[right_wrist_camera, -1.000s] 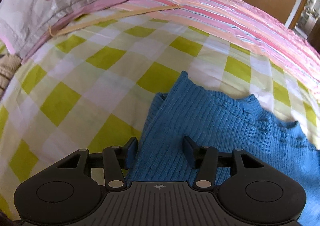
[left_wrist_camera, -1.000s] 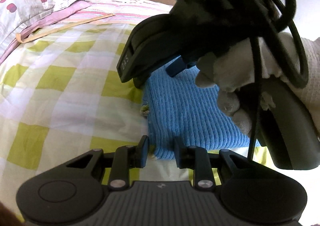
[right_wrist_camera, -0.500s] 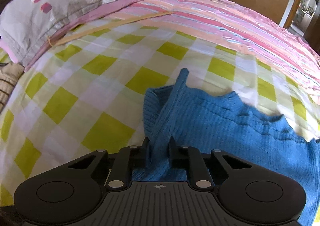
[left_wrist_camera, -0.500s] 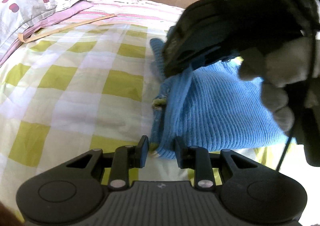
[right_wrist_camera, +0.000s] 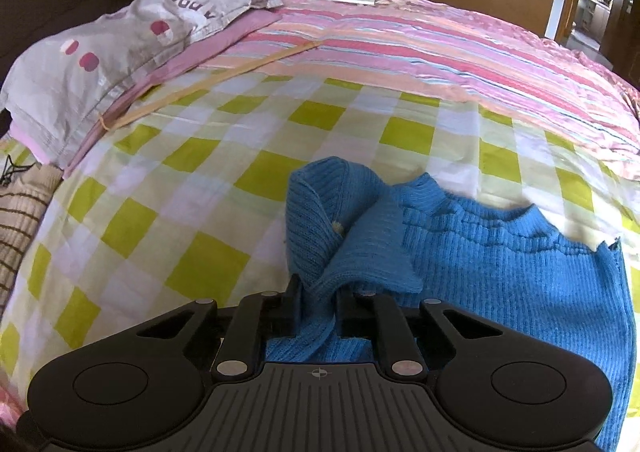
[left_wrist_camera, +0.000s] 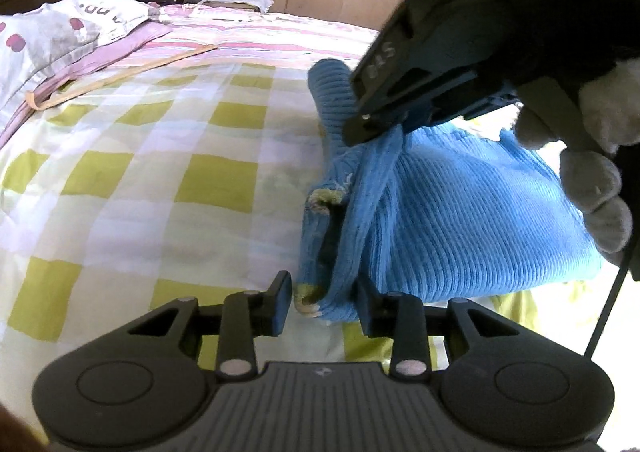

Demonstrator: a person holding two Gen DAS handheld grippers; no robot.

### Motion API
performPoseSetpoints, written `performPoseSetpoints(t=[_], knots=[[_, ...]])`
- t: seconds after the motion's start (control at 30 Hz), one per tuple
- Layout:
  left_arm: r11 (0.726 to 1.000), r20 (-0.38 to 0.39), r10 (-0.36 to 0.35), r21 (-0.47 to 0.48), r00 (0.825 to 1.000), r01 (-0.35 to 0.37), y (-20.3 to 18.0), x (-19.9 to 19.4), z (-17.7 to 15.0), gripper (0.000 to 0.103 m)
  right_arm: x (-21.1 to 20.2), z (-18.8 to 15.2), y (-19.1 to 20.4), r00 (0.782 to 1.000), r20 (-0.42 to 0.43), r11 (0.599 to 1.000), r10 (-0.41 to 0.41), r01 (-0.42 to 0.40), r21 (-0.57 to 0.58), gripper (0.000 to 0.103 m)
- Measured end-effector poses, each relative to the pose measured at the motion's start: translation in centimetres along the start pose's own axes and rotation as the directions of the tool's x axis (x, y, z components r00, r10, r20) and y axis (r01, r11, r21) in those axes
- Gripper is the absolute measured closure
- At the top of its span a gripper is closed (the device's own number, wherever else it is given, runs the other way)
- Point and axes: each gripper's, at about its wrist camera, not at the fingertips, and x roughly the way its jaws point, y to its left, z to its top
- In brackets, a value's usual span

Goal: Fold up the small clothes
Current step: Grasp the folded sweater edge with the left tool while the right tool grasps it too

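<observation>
Sweater (right_wrist_camera: pixel 480 264) fold hides right gripper (right_wrist_camera: pixel 318 306) fingertips; far edge cropped.

A: Right gripper (right_wrist_camera: pixel 318 306) is covering the blue sweater (right_wrist_camera: pixel 500 264) where the pinched fold is running down behind its body. The picture's right edge is cutting off the knit beyond.

B: From the left gripper (left_wrist_camera: pixel 324 298), the right gripper's body is blocking the sweater's far part. Its fingertips are disappearing into the bunched knit.

A: The gloved hand (left_wrist_camera: pixel 592 172) is getting cropped at the frame's right.

B: The print on the pillow (right_wrist_camera: pixel 120 52), far left, is running too blurred to read.
</observation>
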Motion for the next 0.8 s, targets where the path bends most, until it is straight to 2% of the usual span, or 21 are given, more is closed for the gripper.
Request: performPoseSetpoints(t=[0.2,0.37,0.57,0.6,0.67,0.8], knots=[[1.000,0.014,0.004,-0.013,1.000,-0.004,-0.2,-0.5,-0.4,0.063,-0.4,-0.2,-1.1,1.000,0.005,0.999,0.019,-0.020,0.033,0.090],[1.000,0.013,0.006,-0.009,1.000,-0.005,-0.3,-0.1,-0.4,0.058,-0.6,-0.4,-1.6,1.000,0.006,0.999,0.025,-0.025,0.044,0.090],[1.000,0.032,0.020,0.014,0.999,-0.021,-0.9,-0.4,-0.3,0.059,-0.8,-0.3,-2.0,0.999,0.008,0.998,0.035,-0.035,0.060,0.090],[1.000,0.031,0.022,0.018,0.999,-0.022,-0.9,-0.2,-0.2,0.060,-0.9,-0.3,-2.1,0.999,0.009,0.997,0.037,-0.037,0.061,0.090],[1.000,0.033,0.009,0.016,0.999,-0.010,-1.0,-0.3,-0.1,0.073,-1.0,-0.3,-2.2,0.999,0.011,0.997,0.039,-0.039,0.064,0.090],[0.999,0.043,0.015,0.031,0.999,-0.016,-1.8,-0.7,0.0,0.081,-1.5,-0.4,-2.6,0.999,0.018,0.997,0.042,-0.043,0.070,0.091]])
